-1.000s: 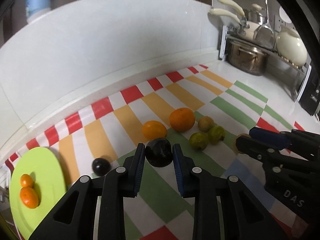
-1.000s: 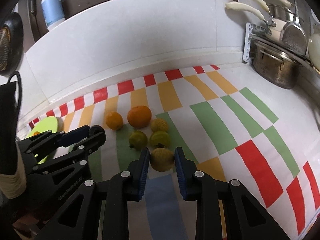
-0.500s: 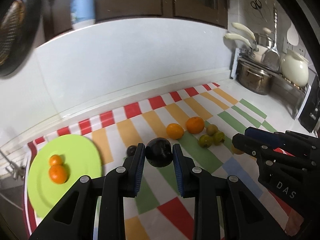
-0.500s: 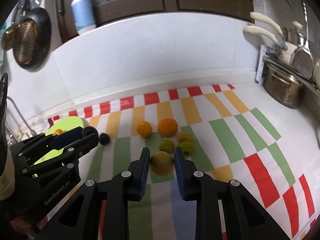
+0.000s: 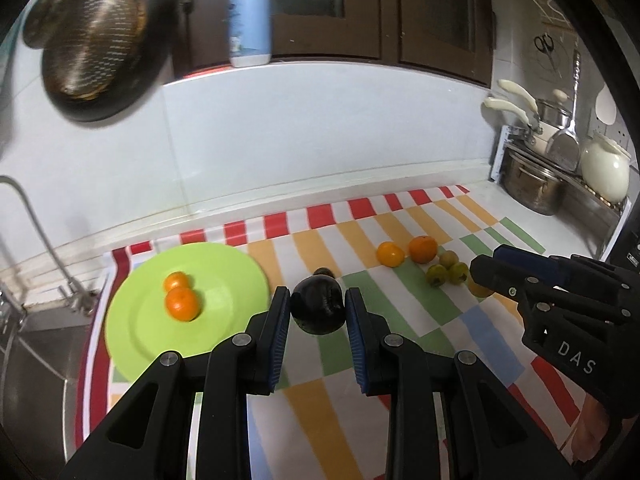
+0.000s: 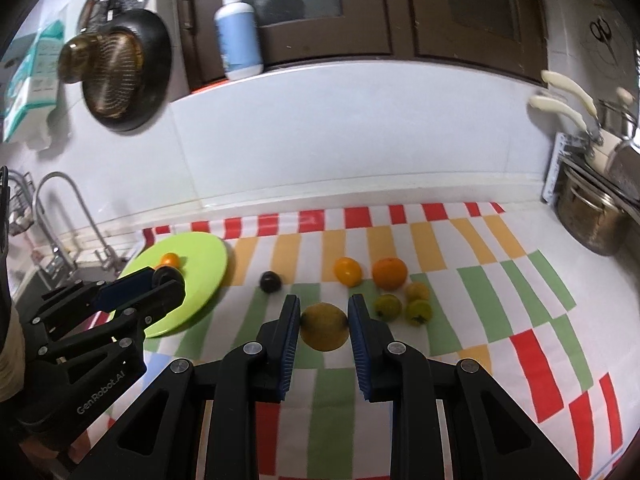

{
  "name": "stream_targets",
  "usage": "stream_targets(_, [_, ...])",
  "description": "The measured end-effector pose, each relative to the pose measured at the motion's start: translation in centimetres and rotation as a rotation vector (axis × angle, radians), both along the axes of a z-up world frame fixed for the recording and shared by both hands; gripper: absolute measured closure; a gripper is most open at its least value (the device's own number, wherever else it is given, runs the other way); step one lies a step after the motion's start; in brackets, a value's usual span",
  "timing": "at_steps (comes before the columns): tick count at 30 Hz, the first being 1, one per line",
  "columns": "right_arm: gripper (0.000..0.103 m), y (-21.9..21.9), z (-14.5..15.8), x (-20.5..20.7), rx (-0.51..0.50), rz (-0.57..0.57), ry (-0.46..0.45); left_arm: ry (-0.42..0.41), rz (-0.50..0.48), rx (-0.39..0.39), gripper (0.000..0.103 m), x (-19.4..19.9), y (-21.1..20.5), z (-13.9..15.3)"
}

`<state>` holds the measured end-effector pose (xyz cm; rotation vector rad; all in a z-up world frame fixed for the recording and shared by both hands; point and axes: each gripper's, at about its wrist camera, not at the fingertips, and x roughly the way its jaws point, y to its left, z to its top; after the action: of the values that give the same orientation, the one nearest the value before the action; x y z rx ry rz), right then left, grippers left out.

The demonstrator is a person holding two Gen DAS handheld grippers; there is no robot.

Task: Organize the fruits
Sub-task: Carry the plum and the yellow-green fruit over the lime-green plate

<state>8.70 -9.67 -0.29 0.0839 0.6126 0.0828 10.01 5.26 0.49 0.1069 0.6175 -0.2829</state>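
Fruits: left gripper (image 5: 318,312) pinches dark fruit (image 5: 318,309); right gripper (image 6: 324,326) pinches yellow fruit (image 6: 324,326).

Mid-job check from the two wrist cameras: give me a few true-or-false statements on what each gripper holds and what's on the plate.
1. The left gripper is shut on a dark fruit. True.
2. The right gripper is empty. False: it grips a yellow fruit.
3. The green plate holds two small oranges. True.
4. Every fruit is on the plate. False: several lie on the striped cloth, including a large orange.
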Motion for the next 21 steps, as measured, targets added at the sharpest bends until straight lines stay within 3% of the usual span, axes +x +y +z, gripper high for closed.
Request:
stream_targets(11, [0.077, 3.4, 0.9, -0.7, 0.007, 0.114, -0.035, -0.007, 0.108, 0.004, 0.075, -1.9, 3.4, 0.3])
stream_targets(21, [0.077, 7.9, 1.5, 1.0, -0.023, 0.245, -0.056, -0.006, 0.207, -0.002, 0.075, -1.4, 7.3, 0.1])
